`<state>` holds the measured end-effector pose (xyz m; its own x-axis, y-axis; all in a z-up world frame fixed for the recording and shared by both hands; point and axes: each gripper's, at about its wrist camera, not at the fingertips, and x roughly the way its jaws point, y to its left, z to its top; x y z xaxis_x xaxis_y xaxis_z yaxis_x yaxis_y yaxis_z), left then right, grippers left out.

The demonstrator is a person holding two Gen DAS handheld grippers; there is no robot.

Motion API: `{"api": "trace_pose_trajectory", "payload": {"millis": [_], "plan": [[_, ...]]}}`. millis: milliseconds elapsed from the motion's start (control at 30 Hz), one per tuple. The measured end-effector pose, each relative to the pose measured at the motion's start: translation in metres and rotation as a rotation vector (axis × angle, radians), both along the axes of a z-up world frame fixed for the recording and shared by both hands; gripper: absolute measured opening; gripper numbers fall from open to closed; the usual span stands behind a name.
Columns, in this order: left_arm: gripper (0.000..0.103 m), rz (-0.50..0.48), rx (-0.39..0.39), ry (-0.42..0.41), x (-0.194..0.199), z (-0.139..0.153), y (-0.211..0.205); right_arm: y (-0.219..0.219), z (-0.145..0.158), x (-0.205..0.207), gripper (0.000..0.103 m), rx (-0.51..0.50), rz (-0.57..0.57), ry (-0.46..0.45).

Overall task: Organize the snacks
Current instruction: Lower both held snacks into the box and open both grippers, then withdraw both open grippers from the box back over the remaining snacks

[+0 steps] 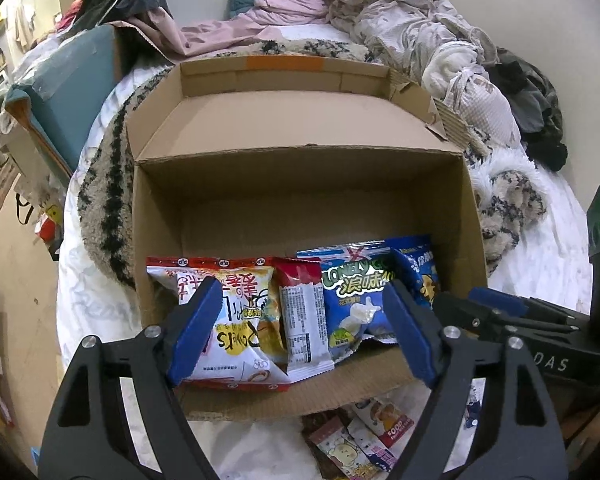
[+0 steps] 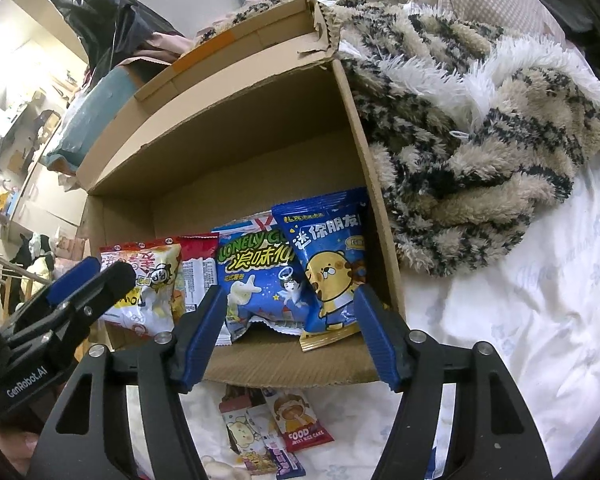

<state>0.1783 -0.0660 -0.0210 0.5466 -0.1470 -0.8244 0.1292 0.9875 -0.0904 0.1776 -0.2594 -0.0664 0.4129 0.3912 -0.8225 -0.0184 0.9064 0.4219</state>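
1. The small packets (image 2: 268,436) on the bed (image 2: 520,340) in front of the cardboard box (image 1: 300,184) are partly hidden by the box's front flap and by the fingers; their print is too small to read.
2. Four snack bags stand in a row in the box: a white and red bag (image 1: 236,312), a narrow red and white packet (image 1: 304,320), a blue Lonely God bag (image 2: 256,280) and a blue bag with a yellow bear (image 2: 332,272).
3. The left gripper (image 1: 300,328) is spread wide, holding nothing, just before the row.
4. The right gripper (image 2: 288,332) is also spread and empty, before both blue bags.
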Motion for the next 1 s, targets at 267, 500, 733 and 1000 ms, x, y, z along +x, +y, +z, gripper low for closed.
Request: {"api": "trace_pose_trajectory", "payload": {"millis": [267, 500, 733, 1000], "plan": [[0.080, 0.011, 0.003, -0.032, -0.017, 0.012, 0.012, -0.005, 0.012, -0.010, 0.068, 0.017, -0.012, -0.030], [0.080, 0.047, 0.023, -0.048, -0.044, 0.018, 0.030, -0.010, 0.022, -0.029, 0.068, 0.021, -0.029, -0.045], [0.080, 0.069, 0.022, -0.054, -0.070, 0.023, 0.043, -0.009, 0.031, -0.049, 0.068, 0.012, -0.025, -0.061], [0.080, 0.108, 0.009, -0.005, -0.097, 0.013, 0.056, -0.010, 0.027, -0.071, 0.068, 0.003, -0.024, -0.041]]}}
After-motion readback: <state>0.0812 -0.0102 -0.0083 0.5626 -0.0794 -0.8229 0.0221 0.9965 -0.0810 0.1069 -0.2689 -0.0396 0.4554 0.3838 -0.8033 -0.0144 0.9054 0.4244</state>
